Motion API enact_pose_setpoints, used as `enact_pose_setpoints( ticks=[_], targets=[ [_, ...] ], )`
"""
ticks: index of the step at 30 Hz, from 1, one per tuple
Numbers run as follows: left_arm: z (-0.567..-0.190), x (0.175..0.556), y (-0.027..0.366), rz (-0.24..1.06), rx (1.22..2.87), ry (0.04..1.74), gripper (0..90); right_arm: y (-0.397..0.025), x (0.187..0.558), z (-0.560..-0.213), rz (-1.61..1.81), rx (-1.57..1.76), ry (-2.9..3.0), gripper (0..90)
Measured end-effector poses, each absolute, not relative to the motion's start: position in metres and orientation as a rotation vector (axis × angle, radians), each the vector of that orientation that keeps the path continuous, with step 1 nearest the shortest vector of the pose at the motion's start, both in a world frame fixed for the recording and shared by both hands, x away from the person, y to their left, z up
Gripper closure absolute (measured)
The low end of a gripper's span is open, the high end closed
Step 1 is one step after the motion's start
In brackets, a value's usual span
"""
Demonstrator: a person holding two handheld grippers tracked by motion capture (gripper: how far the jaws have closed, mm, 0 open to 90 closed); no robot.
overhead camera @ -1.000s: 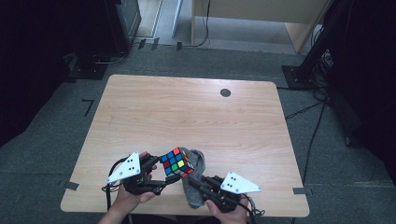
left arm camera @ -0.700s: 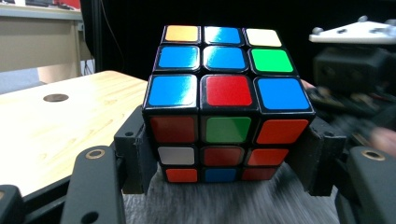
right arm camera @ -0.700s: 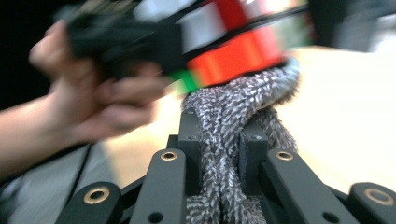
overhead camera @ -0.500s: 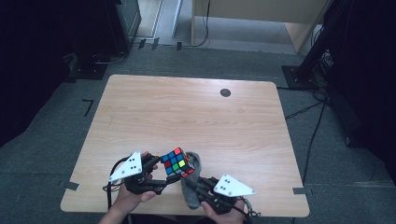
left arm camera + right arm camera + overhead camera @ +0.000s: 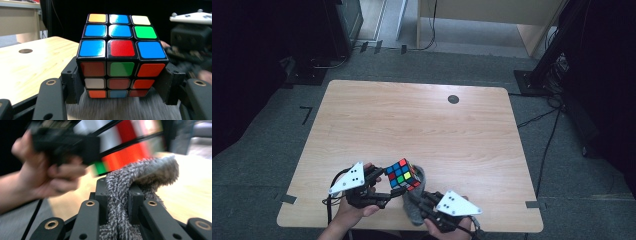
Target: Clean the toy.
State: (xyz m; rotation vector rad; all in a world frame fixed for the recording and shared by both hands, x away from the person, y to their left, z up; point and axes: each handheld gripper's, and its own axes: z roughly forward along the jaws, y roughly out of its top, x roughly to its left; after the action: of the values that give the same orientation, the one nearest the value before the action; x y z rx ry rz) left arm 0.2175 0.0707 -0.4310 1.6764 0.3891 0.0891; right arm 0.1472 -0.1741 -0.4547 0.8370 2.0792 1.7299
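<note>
Right gripper (image 5: 117,195) pinching grey cloth (image 5: 140,175), pressed under puzzle cube (image 5: 121,55) clamped in left gripper (image 5: 121,87) above table's (image 5: 422,125) near edge. Risk: hard wiping could twist cube loose from that side grip.

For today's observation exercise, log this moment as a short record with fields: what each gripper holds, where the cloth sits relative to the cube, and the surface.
left gripper: shut on the puzzle cube, jaws on two opposite sides
right gripper: shut on the grey cloth
cube height: held above the wooden table
cloth position: right beneath the cube; contact hard to tell
motion: right gripper view is blurred
</note>
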Motion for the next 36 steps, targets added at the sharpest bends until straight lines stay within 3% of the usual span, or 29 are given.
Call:
enact_pose_setpoints(
  ticks=[3, 10, 16, 23, 30, 36],
  targets=[
    [-0.431, 0.217, 0.071, 0.099, 1.683, 0.385, 34.2, -0.162, 0.143, -0.456, 1.683, 0.749, 2.141, 76.2],
    [-0.431, 0.218, 0.072, 0.093, 1.674, 0.393, 34.2, -0.198, 0.154, -0.451, 1.781, 0.971, 1.938, 76.5],
    [-0.431, 0.217, 0.071, 0.080, 1.671, 0.385, 34.2, -0.163, 0.141, -0.456, 1.683, 0.756, 2.105, 76.1],
    [-0.430, 0.219, 0.074, 0.074, 1.663, 0.400, 34.2, -0.186, 0.147, -0.449, 1.693, 0.827, 1.995, 76.3],
    [-0.431, 0.218, 0.073, 0.098, 1.682, 0.405, 34.2, -0.151, 0.135, -0.456, 1.618, 0.600, 2.164, 75.1],
    [-0.429, 0.222, 0.080, 0.107, 1.660, 0.438, 34.2, -0.196, 0.159, -0.456, 1.535, 0.919, 2.015, 75.1]
  ],
)
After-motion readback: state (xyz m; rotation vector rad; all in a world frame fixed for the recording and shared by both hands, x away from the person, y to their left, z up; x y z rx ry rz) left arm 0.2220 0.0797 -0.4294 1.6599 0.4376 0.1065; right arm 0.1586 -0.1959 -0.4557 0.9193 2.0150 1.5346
